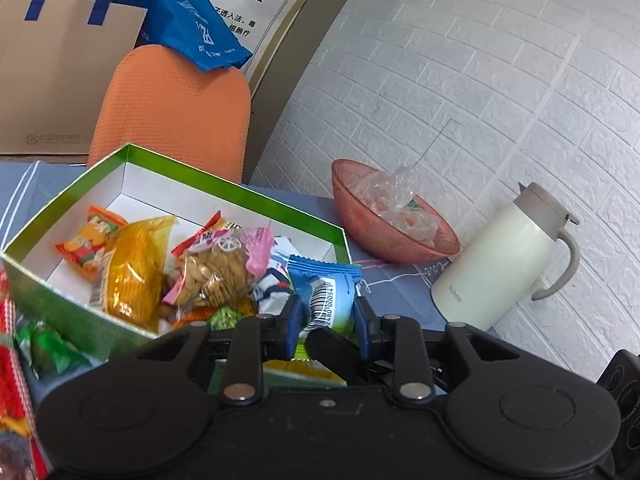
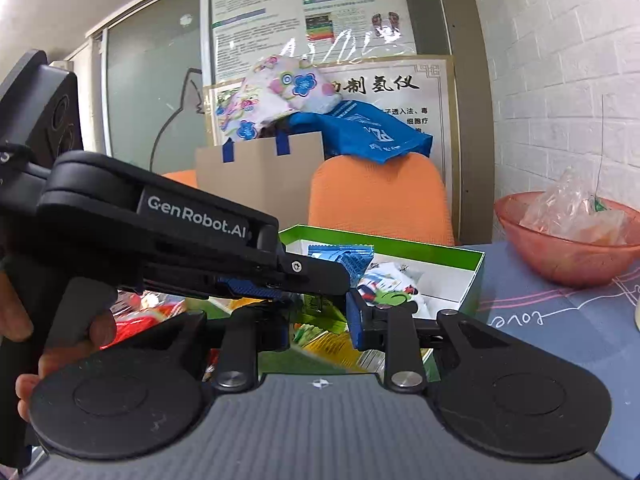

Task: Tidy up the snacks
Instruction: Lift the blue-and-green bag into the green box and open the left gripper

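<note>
Setting: blue-grey tablecloth (image 1: 24,188) against a white brick-pattern wall, an orange chair (image 1: 172,108) pushed in behind.
Blue packet: the blue snack packet (image 1: 326,292) stood pinched in the left gripper (image 1: 328,322), its barcode end up and its long axis running away from the tool toward 12 o'clock.
Left gripper: clenched on the packet's lower end, both blue pads pressed to its sides.
Where it hung: over the near right corner of the green box (image 1: 280,200), just above the rim; in the right wrist view the same packet (image 2: 340,258) showed above the box's white floor.
Deciding relation: the free floor of the box lay at about 11 o'clock from the packet, past the pile of peanuts (image 1: 214,276) and the yellow packet (image 1: 132,268); I judged a short forward-left carry would suit.
Right gripper: the right gripper (image 2: 318,330) sat low at the box's near edge, jaws apart, gripping nothing I could see.
Nearer hand: the left, since it held the packet.
Bystanders: a pink bowl (image 1: 400,240) at 1 o'clock and a cream jug (image 1: 500,264) at 2 o'clock, both well apart from the box.
</note>
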The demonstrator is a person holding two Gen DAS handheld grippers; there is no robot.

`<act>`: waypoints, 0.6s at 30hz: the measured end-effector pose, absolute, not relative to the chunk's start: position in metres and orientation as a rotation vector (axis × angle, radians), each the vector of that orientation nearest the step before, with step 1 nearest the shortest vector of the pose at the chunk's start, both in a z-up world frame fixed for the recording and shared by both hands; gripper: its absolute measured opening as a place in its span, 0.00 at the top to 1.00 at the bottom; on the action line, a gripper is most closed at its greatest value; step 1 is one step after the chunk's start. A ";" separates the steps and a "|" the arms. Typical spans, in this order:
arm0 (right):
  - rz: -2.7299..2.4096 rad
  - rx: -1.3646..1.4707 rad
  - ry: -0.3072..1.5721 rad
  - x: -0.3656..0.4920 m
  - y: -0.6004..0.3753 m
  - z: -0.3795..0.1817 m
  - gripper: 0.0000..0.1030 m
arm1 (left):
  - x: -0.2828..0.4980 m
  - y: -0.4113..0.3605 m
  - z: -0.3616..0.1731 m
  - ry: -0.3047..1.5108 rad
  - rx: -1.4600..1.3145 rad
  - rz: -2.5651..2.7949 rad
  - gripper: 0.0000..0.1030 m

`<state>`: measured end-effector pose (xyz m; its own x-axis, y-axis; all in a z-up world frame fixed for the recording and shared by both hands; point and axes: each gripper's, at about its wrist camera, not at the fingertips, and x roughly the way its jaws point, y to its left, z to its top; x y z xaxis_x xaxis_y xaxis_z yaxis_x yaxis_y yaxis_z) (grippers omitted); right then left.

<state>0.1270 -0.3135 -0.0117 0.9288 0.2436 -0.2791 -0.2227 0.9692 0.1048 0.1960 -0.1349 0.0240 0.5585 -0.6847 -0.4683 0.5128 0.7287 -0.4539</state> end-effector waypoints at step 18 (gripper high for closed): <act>0.190 -0.006 0.295 0.144 -0.304 -0.031 0.10 | 0.192 -0.109 0.016 0.562 -0.268 -0.570 0.00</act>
<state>0.1436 -0.3039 -0.0314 0.9390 0.1850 -0.2898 -0.1869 0.9821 0.0215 0.1924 -0.1088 0.0157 0.6986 -0.5752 -0.4255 0.4336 0.8134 -0.3877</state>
